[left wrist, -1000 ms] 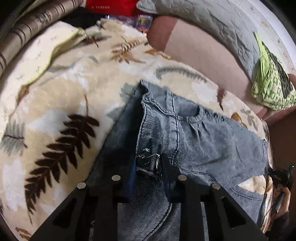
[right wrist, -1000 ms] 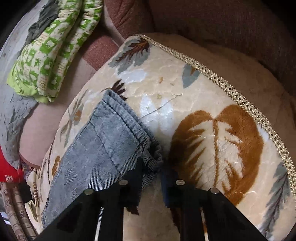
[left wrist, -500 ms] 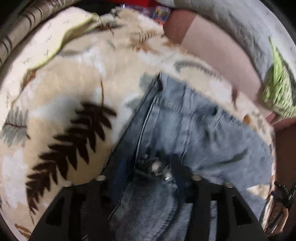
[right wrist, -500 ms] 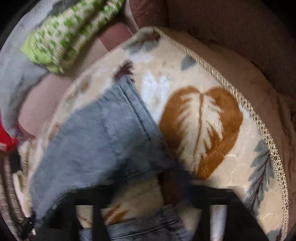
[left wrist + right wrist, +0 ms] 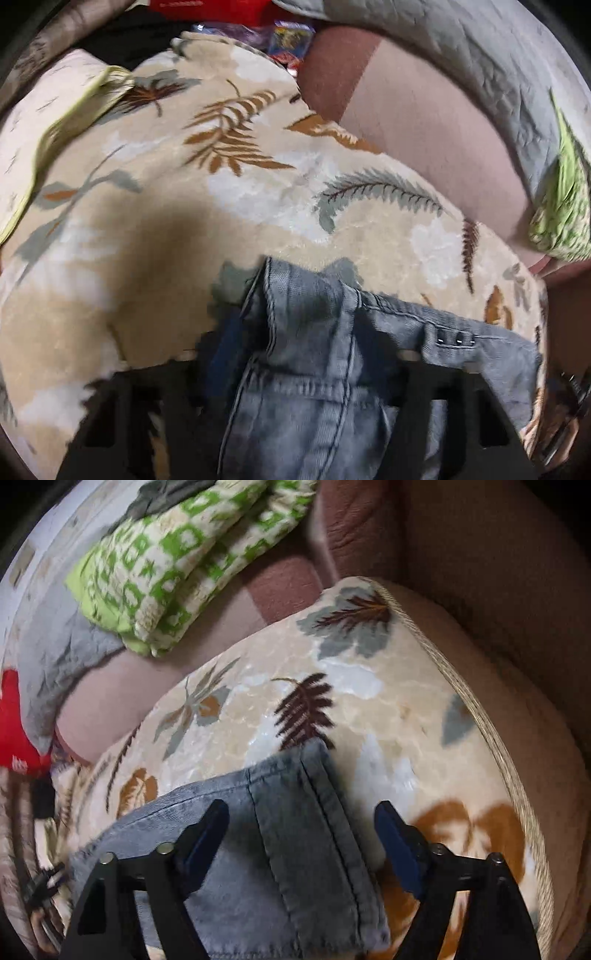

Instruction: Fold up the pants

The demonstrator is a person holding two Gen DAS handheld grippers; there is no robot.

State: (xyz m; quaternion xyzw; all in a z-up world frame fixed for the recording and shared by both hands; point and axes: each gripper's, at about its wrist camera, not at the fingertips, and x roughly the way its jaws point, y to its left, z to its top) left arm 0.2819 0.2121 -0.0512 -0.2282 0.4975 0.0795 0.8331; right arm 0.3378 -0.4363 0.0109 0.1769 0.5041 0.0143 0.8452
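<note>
The grey-blue denim pants [image 5: 314, 369] lie on a cream blanket with a leaf print [image 5: 147, 221]. In the left wrist view my left gripper [image 5: 306, 373] has its jaws spread wide on either side of the waistband, and denim lies between and over them. In the right wrist view the hem end of the pants [image 5: 295, 830] lies flat between the fingers of my right gripper [image 5: 301, 834], which is wide open and holds nothing. The blue pads [image 5: 393, 843] stand clear of the cloth.
A green-and-white patterned cloth [image 5: 177, 561] and a grey quilt [image 5: 461, 55] lie on the pink-brown sofa seat [image 5: 424, 140] behind the blanket. The blanket's braided edge [image 5: 480, 720] runs along the right. Red and colourful packages [image 5: 288, 33] sit at the far back.
Both grippers have opened and let go of the pants. The folded denim now lies lower in both views and more of the blanket shows beyond it.
</note>
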